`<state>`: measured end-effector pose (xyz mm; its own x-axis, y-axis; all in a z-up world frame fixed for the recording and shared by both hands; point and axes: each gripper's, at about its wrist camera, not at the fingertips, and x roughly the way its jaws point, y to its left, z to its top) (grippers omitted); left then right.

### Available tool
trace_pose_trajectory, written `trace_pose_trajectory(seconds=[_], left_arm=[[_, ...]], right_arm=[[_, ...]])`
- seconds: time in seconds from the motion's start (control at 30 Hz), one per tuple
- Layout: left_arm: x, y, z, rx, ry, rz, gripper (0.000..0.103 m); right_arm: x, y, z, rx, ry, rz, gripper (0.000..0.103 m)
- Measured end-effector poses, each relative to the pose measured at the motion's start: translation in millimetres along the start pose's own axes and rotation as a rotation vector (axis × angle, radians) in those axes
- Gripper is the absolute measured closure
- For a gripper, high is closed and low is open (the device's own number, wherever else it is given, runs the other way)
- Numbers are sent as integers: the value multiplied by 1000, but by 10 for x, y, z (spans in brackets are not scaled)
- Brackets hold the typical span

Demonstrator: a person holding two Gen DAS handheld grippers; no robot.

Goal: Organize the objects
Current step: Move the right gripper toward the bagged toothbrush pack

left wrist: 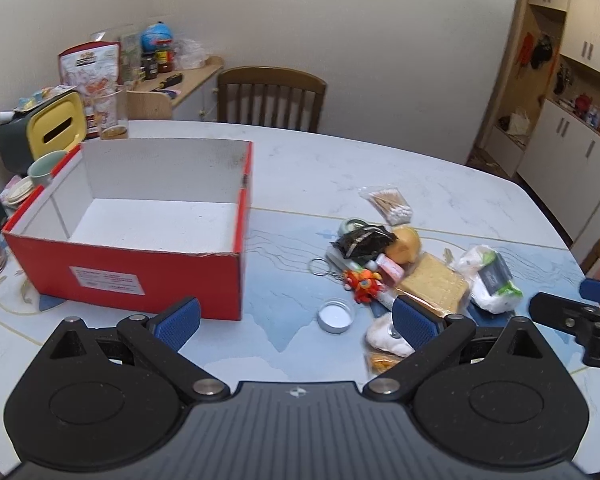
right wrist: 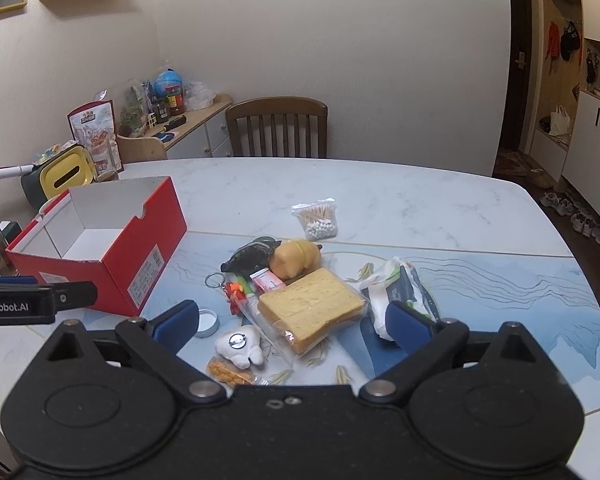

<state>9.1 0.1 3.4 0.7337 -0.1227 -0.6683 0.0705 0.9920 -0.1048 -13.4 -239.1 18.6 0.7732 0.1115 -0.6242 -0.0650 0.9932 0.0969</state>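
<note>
On the left of the table (left wrist: 340,168) sits a red box (left wrist: 140,272) with a white inside and nothing in it. It has a white label on its front, but the writing is too small to read. The left gripper (left wrist: 296,320) hangs above the table just in front of the box, with its blue pads wide apart and nothing between them. To the right of the box lies a heap of small things: a round tin lid (left wrist: 336,315), an orange toy on a key ring (left wrist: 362,283), a dark packet (left wrist: 360,240), a yellow plush toy (left wrist: 406,245), a bag of bread (right wrist: 312,306), a bag of cotton swabs (right wrist: 317,220) farther back, and a white bag with a dark pack inside (right wrist: 398,292). The right gripper (right wrist: 294,326) hangs above this heap, also wide open and holding nothing; the bread and a white tooth-shaped toy (right wrist: 240,346) lie right under it. The right view shows the side of the left gripper with the words "GenRobot.AI" on it. It also shows a wall shelf and shoes by the door. The left view shows a green cup (left wrist: 46,168) behind the box.
</note>
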Motion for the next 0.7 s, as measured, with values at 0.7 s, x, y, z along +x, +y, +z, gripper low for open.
trace_pose_trajectory(seconds=[0.7], left_arm=[[32,-186,-8,53,4,-82,0]], right_arm=[[49,99,0,-53,3,40,4]])
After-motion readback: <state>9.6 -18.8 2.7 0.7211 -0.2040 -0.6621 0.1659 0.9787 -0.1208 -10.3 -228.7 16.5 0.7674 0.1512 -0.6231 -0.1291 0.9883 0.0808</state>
